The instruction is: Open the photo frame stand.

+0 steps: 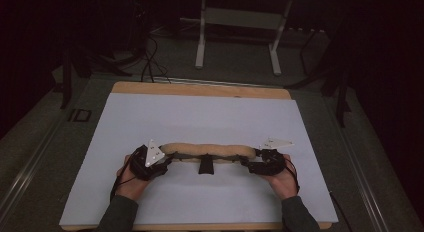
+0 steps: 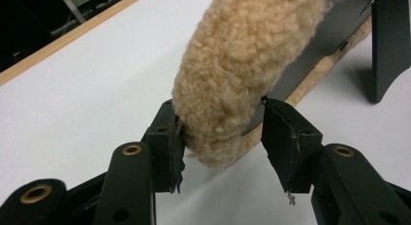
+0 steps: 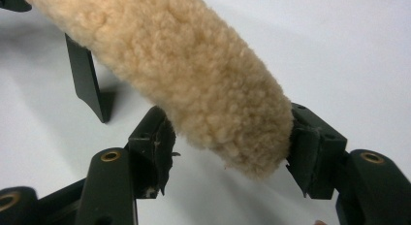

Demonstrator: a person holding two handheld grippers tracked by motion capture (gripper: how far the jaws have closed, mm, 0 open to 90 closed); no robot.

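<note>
A long tan fleece pad point(image 1: 207, 150) lies crosswise on the white sheet point(image 1: 200, 117), with a black backing strip and a black bracket point(image 1: 205, 166) under its middle. My left gripper point(image 1: 167, 156) is at its left end. In the left gripper view that end point(image 2: 232, 65) sits between the jaws of my left gripper point(image 2: 220, 133), one pad against the fleece, the other against the black backing. My right gripper point(image 1: 251, 161) is at the right end. In the right gripper view the rounded end point(image 3: 194, 74) lies between the spread jaws of my right gripper point(image 3: 230, 137), barely brushed.
The white sheet covers a wooden tabletop point(image 1: 200, 88), and bare sheet surrounds the pad. Beyond the far edge stand a white metal frame point(image 1: 240, 22) and cables on a dark floor. Both forearms come in from the near edge.
</note>
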